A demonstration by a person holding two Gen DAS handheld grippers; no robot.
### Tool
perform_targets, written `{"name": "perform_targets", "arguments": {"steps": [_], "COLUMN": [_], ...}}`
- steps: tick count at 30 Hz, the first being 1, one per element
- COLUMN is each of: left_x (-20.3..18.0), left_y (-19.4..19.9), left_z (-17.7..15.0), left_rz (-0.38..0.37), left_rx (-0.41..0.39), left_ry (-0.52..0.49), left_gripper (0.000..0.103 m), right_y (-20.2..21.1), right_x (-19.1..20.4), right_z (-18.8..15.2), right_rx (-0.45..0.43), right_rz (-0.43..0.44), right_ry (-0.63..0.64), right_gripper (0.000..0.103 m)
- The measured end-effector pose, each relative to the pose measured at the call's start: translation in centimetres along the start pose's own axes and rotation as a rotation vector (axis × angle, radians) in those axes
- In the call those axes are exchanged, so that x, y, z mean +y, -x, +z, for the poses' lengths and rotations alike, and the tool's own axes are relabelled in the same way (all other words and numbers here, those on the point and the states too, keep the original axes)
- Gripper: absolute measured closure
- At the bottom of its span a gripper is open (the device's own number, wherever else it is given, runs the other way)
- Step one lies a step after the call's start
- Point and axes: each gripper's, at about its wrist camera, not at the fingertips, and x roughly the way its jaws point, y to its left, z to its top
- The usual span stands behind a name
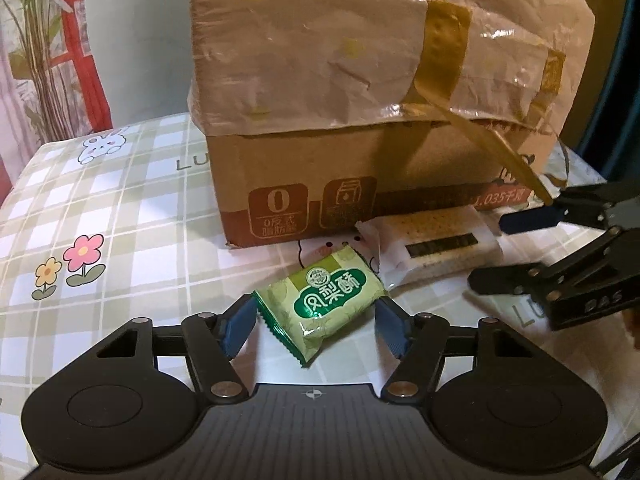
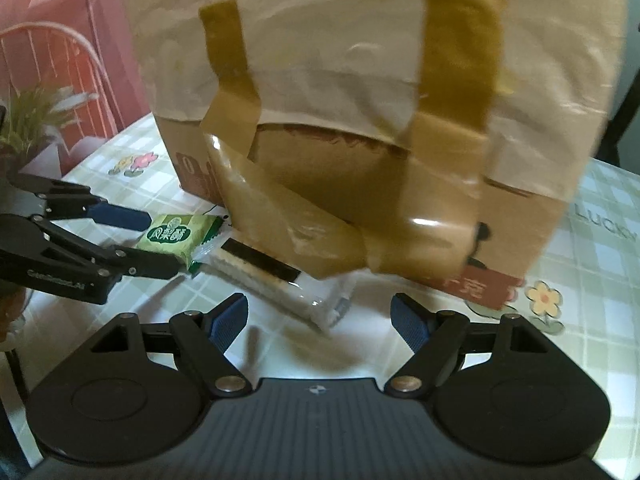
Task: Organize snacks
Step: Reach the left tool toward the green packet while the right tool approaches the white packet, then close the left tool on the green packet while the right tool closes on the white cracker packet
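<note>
A green pineapple-cake packet (image 1: 326, 300) lies on the checked tablecloth, between the open fingers of my left gripper (image 1: 316, 326); the blue pads stand on either side of it with small gaps. It also shows in the right wrist view (image 2: 180, 238), with the left gripper (image 2: 160, 242) around it. A white cracker packet (image 1: 436, 246) lies behind it against the cardboard box (image 1: 360, 188). My right gripper (image 2: 320, 320) is open and empty, just short of the cracker packet's near end (image 2: 304, 300); it shows from the side in the left wrist view (image 1: 490, 256).
The taped cardboard box (image 2: 360, 184), covered in crumpled paper, fills the back of the table. Loose brown tape (image 1: 504, 152) hangs from it over the cracker packet. A red bag (image 1: 76, 40) and a plant (image 2: 28, 120) stand at the table's far-left edge.
</note>
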Motion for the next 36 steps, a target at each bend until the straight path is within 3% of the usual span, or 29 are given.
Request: {"name": "perform_targets", "arguments": {"steps": [13,17,22,24,28,36], "left_x": [-0.5,-0.4,0.2,0.2,0.2,0.5], "left_y": [-1.0,-0.9,-0.9,-0.8,-0.9,-0.8], "left_z": [1.2,1.2,1.0,1.0,0.9,0.8], "left_rz": [0.022,0.02,0.015,0.018,0.019,0.014], "left_rx": [-0.033,-0.031,-0.029,-0.029,-0.027,-0.018], "left_ry": [0.039,0.042,0.058,0.057,0.062,0.062], "left_gripper": [0.036,0.037,0.037,0.037,0.037,0.037], "right_y": [-1.2,-0.3,1.3,1.7,2.4,-1.3], "right_x": [1.1,1.0,1.9,2.6,4.2,3.5], "right_z": [0.0,-0.3,-1.4,-1.4,-1.2,0.8], "right_rx": [0.012,0.023,0.072,0.078,-0.002,0.006], "right_rz": [0.057,0.079,0.136,0.115,-0.022,0.076], "right_ry": [0.043,0.018,0.029,0.081,0.275,0.205], "right_gripper": [0.026,0.032,0.032,0.034,0.032,0.034]}}
